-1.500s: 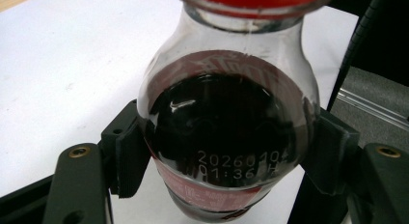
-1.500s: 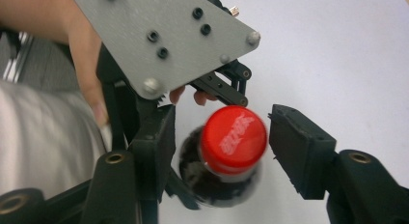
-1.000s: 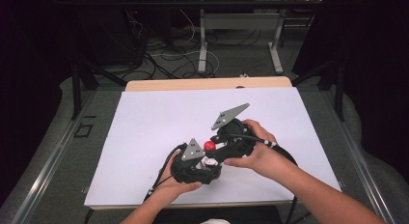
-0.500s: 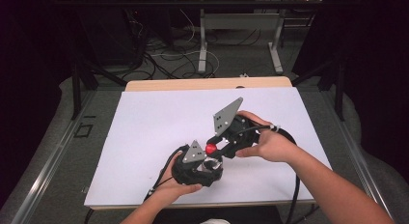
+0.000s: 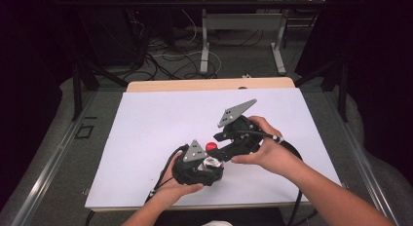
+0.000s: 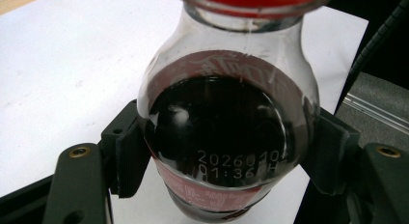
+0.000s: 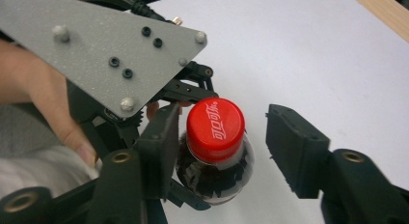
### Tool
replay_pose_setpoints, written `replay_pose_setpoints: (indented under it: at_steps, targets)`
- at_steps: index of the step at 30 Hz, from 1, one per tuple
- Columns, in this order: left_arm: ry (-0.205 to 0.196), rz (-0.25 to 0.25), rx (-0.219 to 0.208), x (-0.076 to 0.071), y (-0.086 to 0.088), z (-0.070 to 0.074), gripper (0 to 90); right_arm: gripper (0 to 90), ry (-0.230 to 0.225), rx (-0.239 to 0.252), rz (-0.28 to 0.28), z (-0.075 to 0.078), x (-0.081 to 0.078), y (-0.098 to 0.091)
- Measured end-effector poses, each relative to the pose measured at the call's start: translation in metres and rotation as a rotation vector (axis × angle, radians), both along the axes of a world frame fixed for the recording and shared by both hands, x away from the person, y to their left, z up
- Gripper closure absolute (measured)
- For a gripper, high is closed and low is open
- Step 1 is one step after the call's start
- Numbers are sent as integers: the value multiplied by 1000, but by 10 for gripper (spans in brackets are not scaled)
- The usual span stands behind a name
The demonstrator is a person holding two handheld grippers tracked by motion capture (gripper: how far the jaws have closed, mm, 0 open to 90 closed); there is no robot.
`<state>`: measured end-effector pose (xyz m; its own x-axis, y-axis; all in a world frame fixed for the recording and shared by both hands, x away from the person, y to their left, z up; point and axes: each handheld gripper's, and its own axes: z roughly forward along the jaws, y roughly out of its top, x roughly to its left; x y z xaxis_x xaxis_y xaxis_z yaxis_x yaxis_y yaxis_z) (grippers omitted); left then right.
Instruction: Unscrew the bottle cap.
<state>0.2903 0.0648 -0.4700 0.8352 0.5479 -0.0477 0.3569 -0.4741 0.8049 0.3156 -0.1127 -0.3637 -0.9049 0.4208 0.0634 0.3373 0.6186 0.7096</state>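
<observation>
A small cola bottle (image 6: 226, 113) with a red cap (image 7: 215, 123) stands between the jaws of my left gripper (image 6: 226, 151), which is shut on its dark, rounded body. In the high view the left gripper (image 5: 207, 163) sits low near the table's front, with the cap (image 5: 211, 146) poking up above it. My right gripper (image 5: 220, 146) reaches in from the right. In its own view the right gripper (image 7: 224, 132) is open around the cap: one jaw is close against it, and the other stands off with a clear gap.
A white sheet (image 5: 146, 138) covers the table, with a wooden edge (image 5: 195, 84) showing at the far side. The left gripper's grey plate (image 7: 96, 50) and a hand (image 7: 53, 103) crowd the space beside the cap. Cables and table legs lie on the floor beyond.
The right gripper has tilted, its grey plate rising and swinging up, while its jaws stay at the cap. The left gripper and bottle have barely moved.
</observation>
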Motion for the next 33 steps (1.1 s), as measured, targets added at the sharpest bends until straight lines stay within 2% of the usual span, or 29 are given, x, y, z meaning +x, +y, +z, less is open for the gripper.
replay_pose_setpoints:
  at_steps: [2,6,7,8,11,15,19,20,21,23,26,27,29,30,31,32,33]
  targets:
    - [-5,5,-2,0,0,0,298,481,21,-7,-29,-1,-2,1]
    - [-6,14,-5,-1,-2,-1,297,504,34,-16,-73,-5,-4,6]
    - [-12,6,9,0,-1,0,298,522,31,-17,-78,-6,-5,7]
    - [-6,7,1,0,-1,-1,298,586,24,-17,-76,-6,-5,7]
    - [-3,4,3,0,-1,-1,298,606,3,-27,-56,-7,-4,9]
    - [-11,-4,6,-1,-2,-1,298,609,-12,-54,93,-5,5,6]
    - [-9,-23,11,-3,-4,-1,298,610,-2,-69,277,-3,20,0]
    - [-9,-27,12,-3,-4,-1,298,610,-27,-69,350,-3,24,0]
    - [-3,-33,9,-4,-5,-2,298,610,-24,-80,369,-3,24,-1]
    - [-9,-44,15,-4,-6,-3,298,609,-44,-92,443,-3,27,-1]
    - [-2,-49,9,-5,-6,-3,298,609,-58,-98,491,-3,28,-1]
    - [3,-59,19,-4,-5,-2,298,608,-62,-94,497,-4,28,-1]
    - [-5,-49,11,-4,-6,-2,298,605,-62,-93,488,-4,27,-1]
    - [-2,-40,7,-4,-5,-2,298,501,-59,-80,451,-4,25,-1]
    - [1,-35,6,-3,-4,-2,298,458,-45,-76,423,-4,24,-2]
    - [-7,-28,5,-2,-3,-1,298,438,-35,-70,370,-3,21,-2]
    - [8,-33,9,-1,-2,-1,298,425,-36,-66,349,-3,19,-2]
